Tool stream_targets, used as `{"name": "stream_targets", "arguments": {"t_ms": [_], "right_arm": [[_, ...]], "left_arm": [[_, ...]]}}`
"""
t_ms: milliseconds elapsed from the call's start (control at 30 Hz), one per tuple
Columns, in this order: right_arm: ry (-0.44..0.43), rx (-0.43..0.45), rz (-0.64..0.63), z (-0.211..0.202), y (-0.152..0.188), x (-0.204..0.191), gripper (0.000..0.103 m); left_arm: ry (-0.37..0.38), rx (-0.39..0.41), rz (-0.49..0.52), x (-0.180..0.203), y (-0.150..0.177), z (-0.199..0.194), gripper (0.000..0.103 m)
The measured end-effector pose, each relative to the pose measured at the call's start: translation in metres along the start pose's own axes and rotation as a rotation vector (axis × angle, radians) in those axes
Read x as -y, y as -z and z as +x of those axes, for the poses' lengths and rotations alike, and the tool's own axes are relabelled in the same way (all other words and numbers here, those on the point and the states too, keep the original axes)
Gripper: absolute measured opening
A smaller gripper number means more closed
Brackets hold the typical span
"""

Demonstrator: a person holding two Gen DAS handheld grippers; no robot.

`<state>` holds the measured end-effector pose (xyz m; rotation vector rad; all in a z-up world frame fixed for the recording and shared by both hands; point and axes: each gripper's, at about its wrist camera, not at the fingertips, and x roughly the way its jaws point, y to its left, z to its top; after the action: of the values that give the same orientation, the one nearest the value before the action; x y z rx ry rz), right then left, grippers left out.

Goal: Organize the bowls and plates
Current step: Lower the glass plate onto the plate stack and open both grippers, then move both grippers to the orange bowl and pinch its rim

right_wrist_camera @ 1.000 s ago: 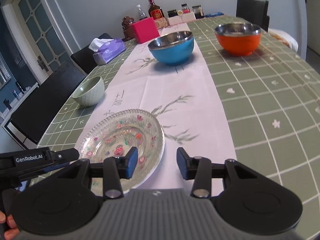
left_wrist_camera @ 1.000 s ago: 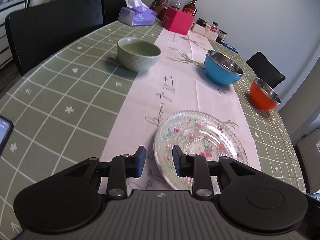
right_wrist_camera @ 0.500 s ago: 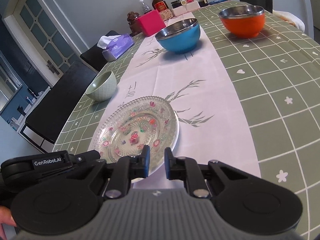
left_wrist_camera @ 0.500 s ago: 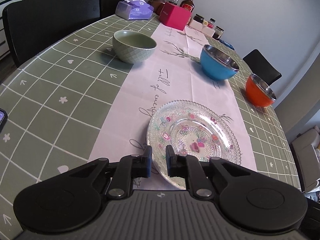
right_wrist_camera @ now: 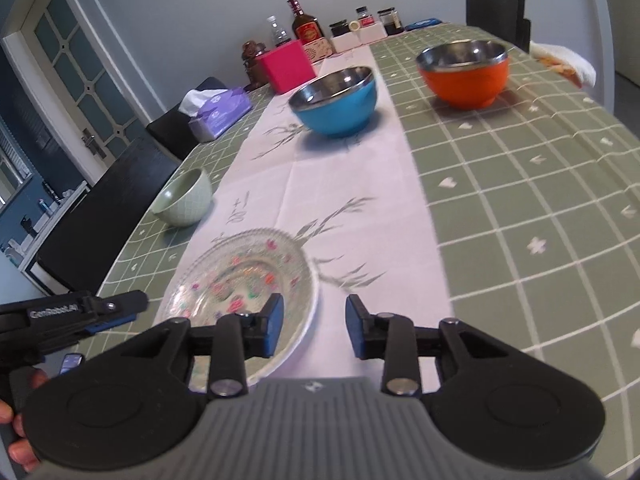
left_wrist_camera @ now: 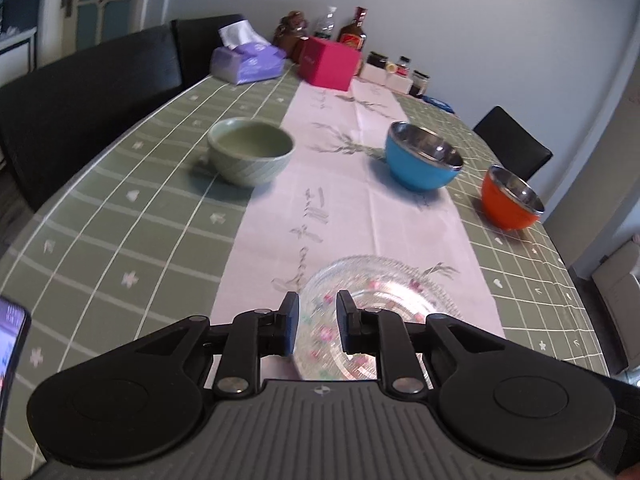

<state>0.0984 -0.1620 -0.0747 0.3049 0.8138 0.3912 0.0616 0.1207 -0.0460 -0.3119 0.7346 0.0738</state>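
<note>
A clear glass plate (left_wrist_camera: 384, 296) (right_wrist_camera: 248, 276) with coloured flowers lies on the pale pink runner near the table's front. My left gripper (left_wrist_camera: 317, 326) hovers over the plate's left rim, its jaws a small gap apart and opening, nothing pressed between them. Over the plate's right rim my right gripper (right_wrist_camera: 314, 322) is opening wider, also empty. Farther back stand a green ceramic bowl (left_wrist_camera: 250, 150) (right_wrist_camera: 184, 200), a blue steel-lined bowl (left_wrist_camera: 424, 160) (right_wrist_camera: 336, 100) and an orange one (left_wrist_camera: 510, 200) (right_wrist_camera: 464, 72). The left gripper (right_wrist_camera: 80, 312) also shows in the right wrist view, held by a hand (right_wrist_camera: 16, 432).
The green checked tablecloth (left_wrist_camera: 120, 240) covers a long table. At its far end are a purple tissue pack (left_wrist_camera: 248, 62), a pink box (left_wrist_camera: 330, 64), bottles and jars (right_wrist_camera: 308, 28). Black chairs (left_wrist_camera: 80, 92) line the left side. A phone (left_wrist_camera: 12, 344) lies at the front left edge.
Both grippers closed to a narrow gap half a second ago and have parted again, the right one more. Both have lifted a little. The plate still lies on the runner.
</note>
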Motion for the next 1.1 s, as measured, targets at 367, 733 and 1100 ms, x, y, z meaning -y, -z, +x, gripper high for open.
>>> {"name": "stream_targets", "arguments": {"t_ms": [367, 733, 1100], "right_arm": [[0.137, 0.025, -0.076, -0.013, -0.08, 0.042, 0.036], [0.244, 0.006, -0.068, 0.005, -0.162, 0.094, 0.042], [0.289, -0.029, 0.082, 0.061, -0.224, 0.14, 0.042]], "left_arm": [[0.135, -0.096, 0.159, 0.076, -0.054, 0.031, 0.022], [0.215, -0.145, 0.337, 0.172, -0.102, 0.085, 0.024], [0.207, -0.215, 0.345, 0.228, -0.129, 0.17, 0.026]]}}
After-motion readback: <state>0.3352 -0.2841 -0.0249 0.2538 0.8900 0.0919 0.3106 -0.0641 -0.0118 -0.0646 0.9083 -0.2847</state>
